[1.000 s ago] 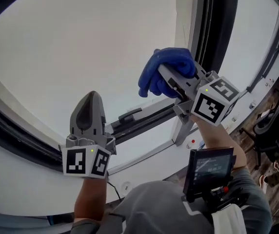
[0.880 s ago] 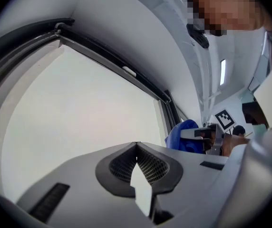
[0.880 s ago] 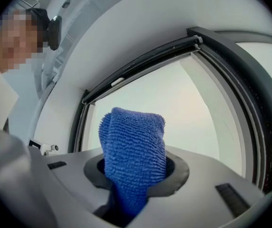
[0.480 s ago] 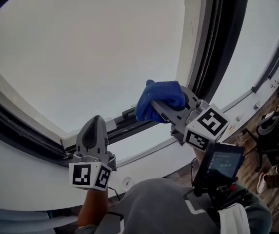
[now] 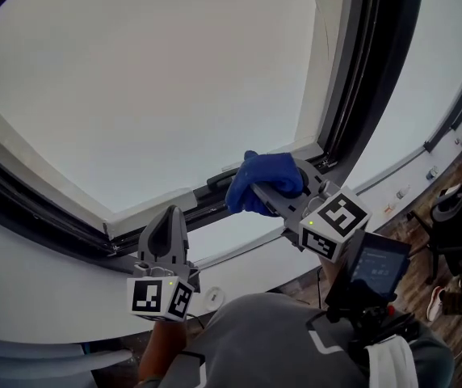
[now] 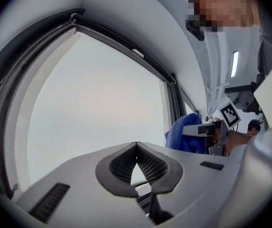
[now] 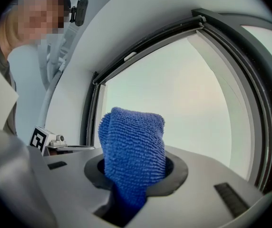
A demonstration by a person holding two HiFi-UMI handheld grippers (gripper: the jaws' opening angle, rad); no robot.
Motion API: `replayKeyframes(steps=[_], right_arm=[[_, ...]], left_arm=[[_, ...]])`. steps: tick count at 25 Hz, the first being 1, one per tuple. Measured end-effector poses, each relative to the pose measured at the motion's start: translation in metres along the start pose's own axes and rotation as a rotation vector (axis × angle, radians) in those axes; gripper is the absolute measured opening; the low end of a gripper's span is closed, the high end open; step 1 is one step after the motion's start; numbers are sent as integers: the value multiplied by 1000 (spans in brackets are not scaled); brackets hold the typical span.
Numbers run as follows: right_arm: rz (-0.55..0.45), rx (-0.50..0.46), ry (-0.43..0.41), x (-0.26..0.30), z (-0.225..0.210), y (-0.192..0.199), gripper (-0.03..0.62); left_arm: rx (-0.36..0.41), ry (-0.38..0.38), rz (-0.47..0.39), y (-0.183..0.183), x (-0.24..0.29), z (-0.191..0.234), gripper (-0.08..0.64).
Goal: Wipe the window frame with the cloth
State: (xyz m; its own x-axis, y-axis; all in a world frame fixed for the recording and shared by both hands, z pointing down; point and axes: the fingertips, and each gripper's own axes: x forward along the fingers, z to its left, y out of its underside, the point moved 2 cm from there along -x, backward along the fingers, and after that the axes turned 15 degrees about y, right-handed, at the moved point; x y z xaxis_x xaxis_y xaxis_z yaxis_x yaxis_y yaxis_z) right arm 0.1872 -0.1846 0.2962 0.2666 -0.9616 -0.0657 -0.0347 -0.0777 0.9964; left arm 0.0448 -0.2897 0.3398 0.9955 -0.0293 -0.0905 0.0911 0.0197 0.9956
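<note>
The right claw point(image 5: 257, 191) is gripping the blue cloth point(image 5: 267, 176) and holding it at the lower corner of the dark window frame point(image 5: 359, 79), just beside a dark handle point(image 5: 221, 179). The left claw point(image 5: 169, 217), jaws together and empty, is hovering near the frame's bottom rail, below the pale pane point(image 5: 158, 79).
</note>
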Motion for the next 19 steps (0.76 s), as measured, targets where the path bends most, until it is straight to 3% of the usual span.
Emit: replayKeyframes(steps=[19], right_arm=[[0,-19,-28,0,0,1,127]], left_arm=[[-9,-32,5,4,-2,1,9]])
